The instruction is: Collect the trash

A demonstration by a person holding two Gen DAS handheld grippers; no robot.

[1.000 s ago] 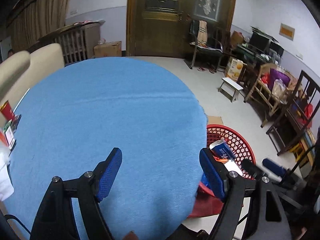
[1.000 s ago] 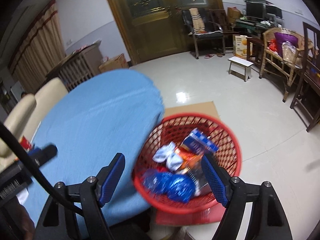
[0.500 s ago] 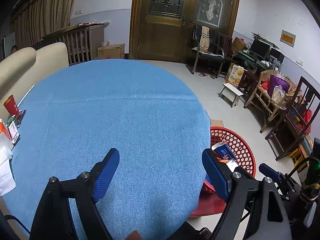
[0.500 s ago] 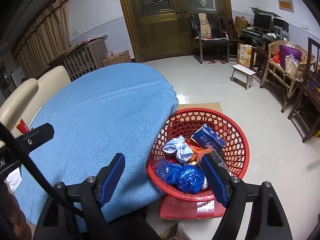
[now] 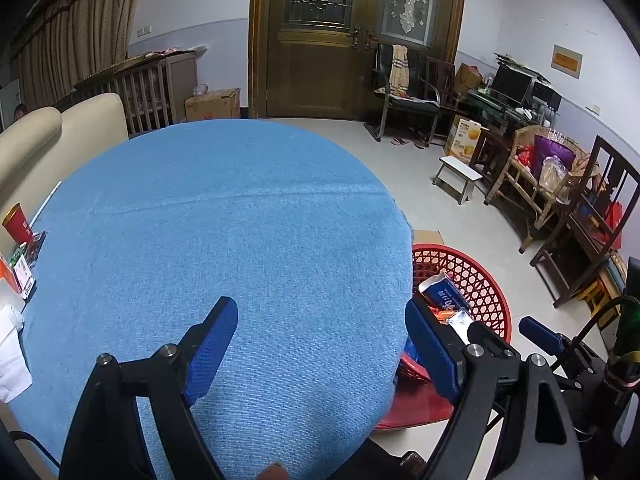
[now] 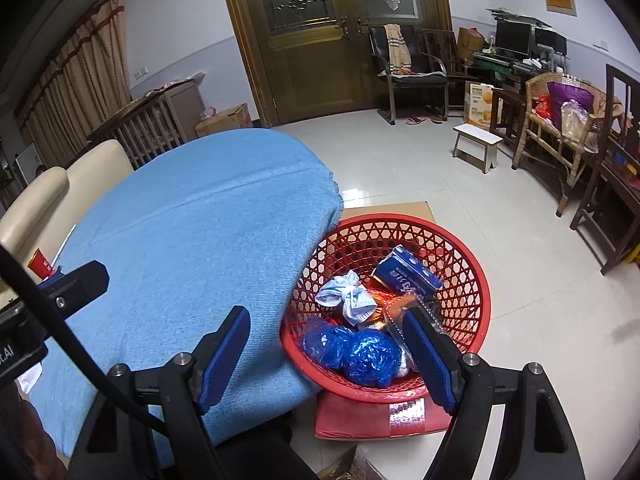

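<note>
A red mesh basket [image 6: 476, 276] stands on the floor against the table's right edge. It holds a blue carton [image 6: 408, 276], crumpled blue plastic bags [image 6: 360, 354], a pale blue mask [image 6: 348, 296] and an orange wrapper [image 6: 394, 304]. My right gripper [image 6: 324, 316] hovers open above the basket's near left side, with nothing between its pads. My left gripper [image 5: 320, 306] is open and empty over the bare blue tablecloth [image 5: 240, 220]. The basket [image 5: 488, 280] shows to its right, partly hidden by the table.
A red cup [image 5: 16, 224], small packets and white paper [image 5: 12, 360] sit at the table's left edge by a cream sofa [image 5: 60, 140]. The basket rests on a red box [image 6: 360, 416] and cardboard [image 6: 400, 210]. A white stool [image 6: 476, 146], chairs and a desk line the far right.
The right wrist view was blurred and has steadied after a small sideways shift, so more of the table shows. The left jaws stand slightly wider. The trash in the basket has not moved.
</note>
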